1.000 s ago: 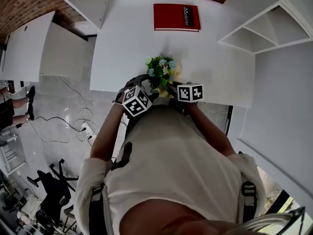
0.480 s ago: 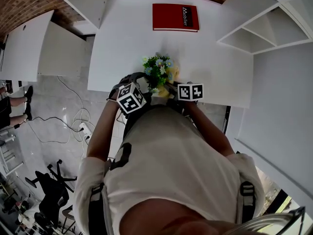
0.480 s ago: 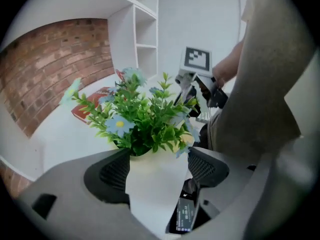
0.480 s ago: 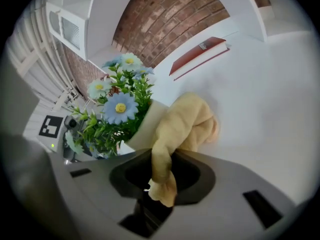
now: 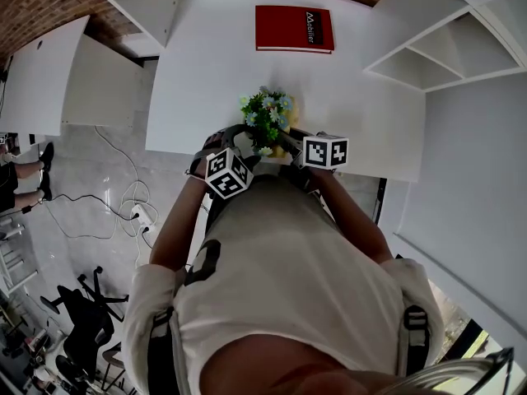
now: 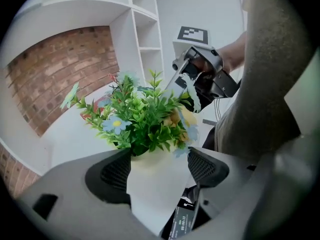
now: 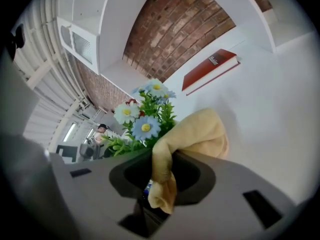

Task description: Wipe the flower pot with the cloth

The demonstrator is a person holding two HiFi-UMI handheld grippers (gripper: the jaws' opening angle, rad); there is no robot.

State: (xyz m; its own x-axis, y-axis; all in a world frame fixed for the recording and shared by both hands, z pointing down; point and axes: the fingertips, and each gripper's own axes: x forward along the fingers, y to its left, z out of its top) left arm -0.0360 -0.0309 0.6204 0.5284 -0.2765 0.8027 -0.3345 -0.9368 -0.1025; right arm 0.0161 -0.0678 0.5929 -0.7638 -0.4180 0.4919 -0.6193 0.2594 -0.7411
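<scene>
The left hand-held gripper (image 6: 157, 168) is clenched on the flower pot (image 6: 150, 184). Its two dark pads press the white pot's sides just under the rim, and the artificial flowers (image 6: 142, 119) rise right above the jaws. The right hand-held gripper (image 7: 167, 173) is grasping the yellow cloth (image 7: 200, 134). A fold is pinched between the jaws, a short tail hangs below them, and the larger bunch bulges out in front, just beside the flowers on the pot's right.

In the head view the pot is at the near edge of the white worktop (image 5: 206, 81), close to the person's body. The left hand-held gripper is at the pot's left and the right one at its right. Whether the pot's base rests on the worktop cannot be told. The red book (image 5: 295, 28) lies flat, well beyond the pot.

Compared with a second ago, the pot is in almost the same spot. The right marker cube (image 5: 326, 151) now stands slightly higher beside the pot, and less of the cloth shows at the flowers' right. The left marker cube (image 5: 228, 174) has barely shifted. Both grips look unchanged.
</scene>
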